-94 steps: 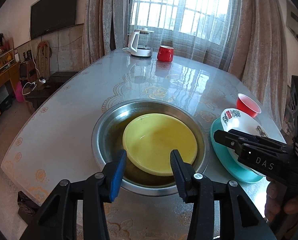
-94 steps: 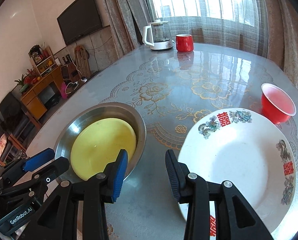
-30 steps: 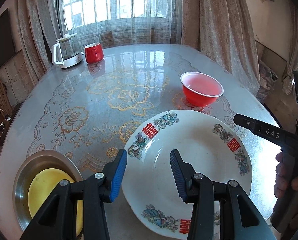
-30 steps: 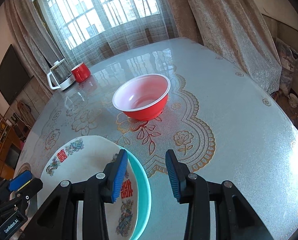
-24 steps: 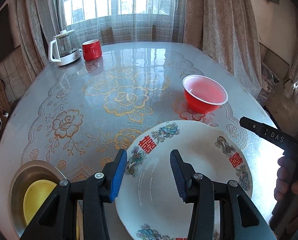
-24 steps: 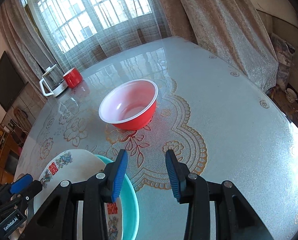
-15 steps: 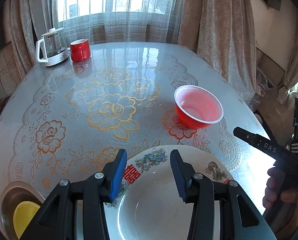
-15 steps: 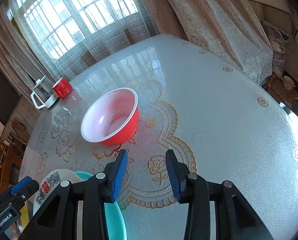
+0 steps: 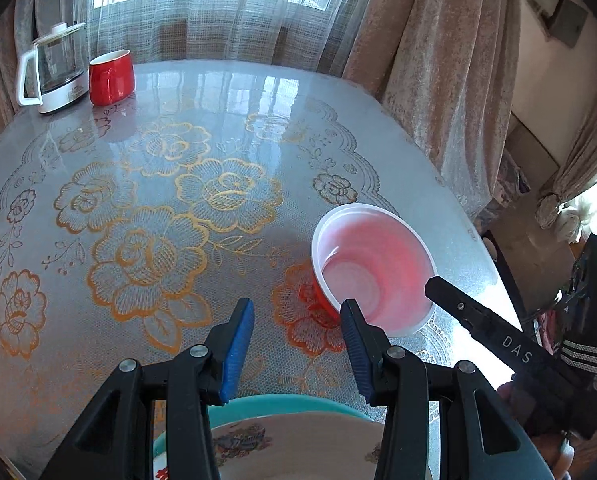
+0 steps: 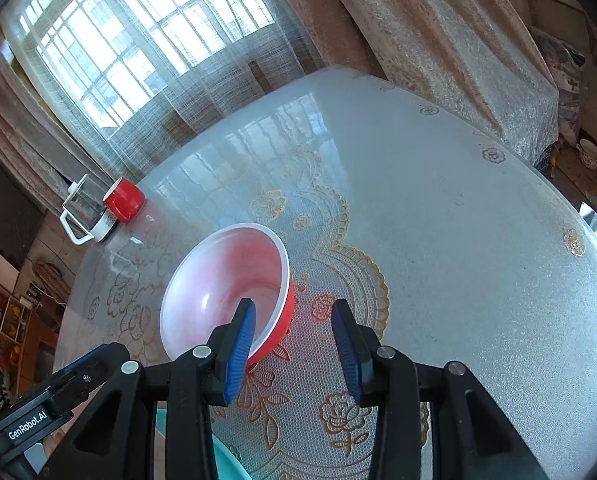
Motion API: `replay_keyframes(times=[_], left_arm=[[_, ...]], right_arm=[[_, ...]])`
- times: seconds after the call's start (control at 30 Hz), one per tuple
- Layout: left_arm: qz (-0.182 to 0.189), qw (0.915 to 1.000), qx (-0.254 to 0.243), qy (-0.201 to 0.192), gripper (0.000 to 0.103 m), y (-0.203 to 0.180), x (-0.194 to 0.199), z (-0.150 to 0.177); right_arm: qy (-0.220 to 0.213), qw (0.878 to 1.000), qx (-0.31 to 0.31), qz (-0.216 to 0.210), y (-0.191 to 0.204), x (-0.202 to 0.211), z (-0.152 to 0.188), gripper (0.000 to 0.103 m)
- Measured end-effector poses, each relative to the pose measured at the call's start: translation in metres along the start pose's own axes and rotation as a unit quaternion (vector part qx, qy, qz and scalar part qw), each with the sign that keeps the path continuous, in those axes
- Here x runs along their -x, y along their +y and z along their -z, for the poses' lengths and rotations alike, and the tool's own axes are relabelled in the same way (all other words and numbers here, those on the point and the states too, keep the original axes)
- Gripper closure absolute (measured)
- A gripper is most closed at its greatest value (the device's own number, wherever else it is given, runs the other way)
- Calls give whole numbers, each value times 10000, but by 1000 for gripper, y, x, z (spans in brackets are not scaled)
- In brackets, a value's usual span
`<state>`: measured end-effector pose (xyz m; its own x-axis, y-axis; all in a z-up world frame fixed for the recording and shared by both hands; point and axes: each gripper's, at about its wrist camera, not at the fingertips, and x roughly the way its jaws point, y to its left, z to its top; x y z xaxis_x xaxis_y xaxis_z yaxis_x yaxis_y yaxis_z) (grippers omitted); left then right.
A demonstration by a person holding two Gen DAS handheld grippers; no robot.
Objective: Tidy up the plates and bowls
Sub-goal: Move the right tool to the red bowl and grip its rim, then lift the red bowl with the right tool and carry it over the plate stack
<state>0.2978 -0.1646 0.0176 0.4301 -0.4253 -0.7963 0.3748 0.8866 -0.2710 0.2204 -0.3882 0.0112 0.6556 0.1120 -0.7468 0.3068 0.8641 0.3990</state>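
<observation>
A red plastic bowl [image 9: 372, 266] with a pale inside stands upright on the lace-patterned table; it also shows in the right wrist view [image 10: 226, 292]. My right gripper [image 10: 292, 340] is open, its left finger over the bowl's near rim and its right finger outside the bowl. My left gripper [image 9: 296, 346] is open and empty, just short of the bowl on its left side. A white patterned plate [image 9: 298, 448] lies on a teal plate [image 9: 258, 404] under my left gripper.
A glass kettle [image 9: 54, 76] and a red mug [image 9: 111, 77] stand at the far end of the table [image 9: 202, 112] by the window curtain. The table's right edge [image 10: 570, 200] drops off to the floor. A shelf and a TV are at the far left.
Both grippers have moved forward from the steel basin and stacked plates to the red bowl. The right gripper's fingers now straddle the bowl's near rim. Both stay open.
</observation>
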Motion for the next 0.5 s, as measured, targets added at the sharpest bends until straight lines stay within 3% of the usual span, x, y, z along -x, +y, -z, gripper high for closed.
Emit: replay_keyframes(times=[0.2,0.33,0.5], left_arm=[[239,9991,173,299,59,-5,-26,-4],[455,9982,-178,354,81,-20,-29,0],[384,9983,-345,279,82,-26,-26,7]], right_arm=[[145,9998,99,-28,2,-15,3,72],[202,9991,357,64,10,-20,6,81],[213,9979,597,160,19,-19,10,82]])
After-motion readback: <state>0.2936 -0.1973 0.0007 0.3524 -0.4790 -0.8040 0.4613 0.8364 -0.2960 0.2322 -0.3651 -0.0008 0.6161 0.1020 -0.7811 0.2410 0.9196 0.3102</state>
